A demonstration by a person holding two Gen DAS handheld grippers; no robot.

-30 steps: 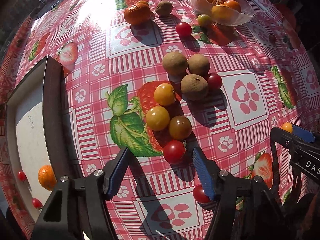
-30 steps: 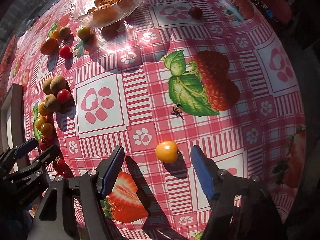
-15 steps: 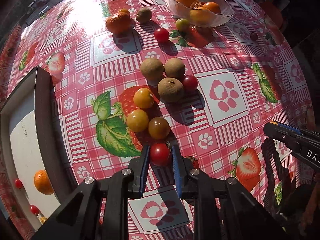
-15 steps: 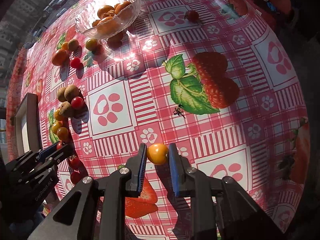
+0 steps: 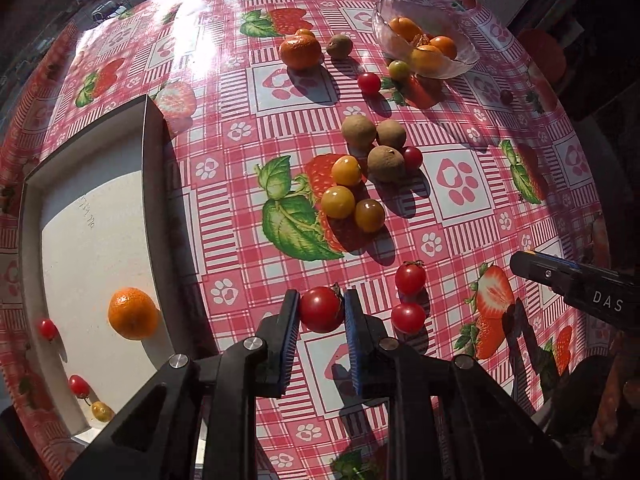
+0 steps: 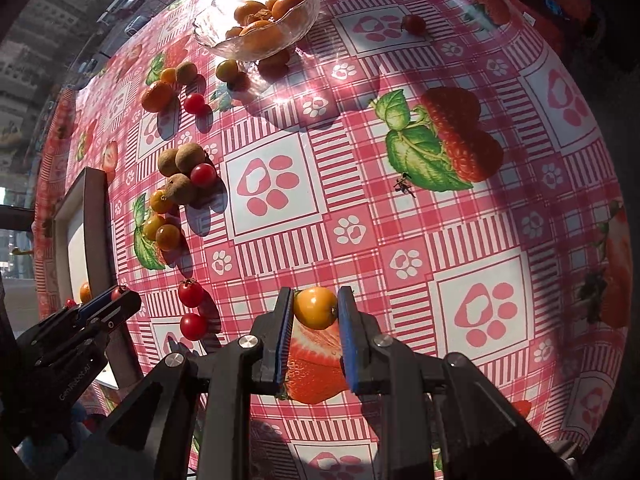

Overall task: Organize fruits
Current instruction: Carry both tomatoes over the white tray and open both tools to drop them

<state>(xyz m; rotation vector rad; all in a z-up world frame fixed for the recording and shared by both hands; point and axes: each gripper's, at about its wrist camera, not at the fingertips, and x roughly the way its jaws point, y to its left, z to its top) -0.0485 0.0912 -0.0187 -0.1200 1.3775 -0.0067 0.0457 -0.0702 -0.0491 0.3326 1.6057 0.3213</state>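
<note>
My left gripper [image 5: 322,307] is shut on a red cherry tomato [image 5: 321,309], held above the tablecloth. My right gripper [image 6: 316,307] is shut on a yellow-orange cherry tomato [image 6: 316,307], also lifted off the cloth. A white tray [image 5: 92,216] with a dark rim lies at the left and holds a mandarin [image 5: 133,313] and several small tomatoes. A glass bowl [image 6: 256,12] with orange fruit stands at the far side. Loose on the cloth are yellow tomatoes [image 5: 338,201], brown longans [image 5: 359,131], red tomatoes [image 5: 410,279] and a mandarin [image 5: 300,52].
The table wears a red checked cloth [image 6: 400,200] with strawberry and paw prints. A lone red tomato [image 6: 414,24] lies far right of the bowl. The right gripper's tip [image 5: 560,276] shows at the right edge of the left wrist view. Dark surroundings lie beyond the table's edge.
Both grippers went from open around a tomato to shut on it, then rose with the fruit. The left one also shifted toward the tray side.
</note>
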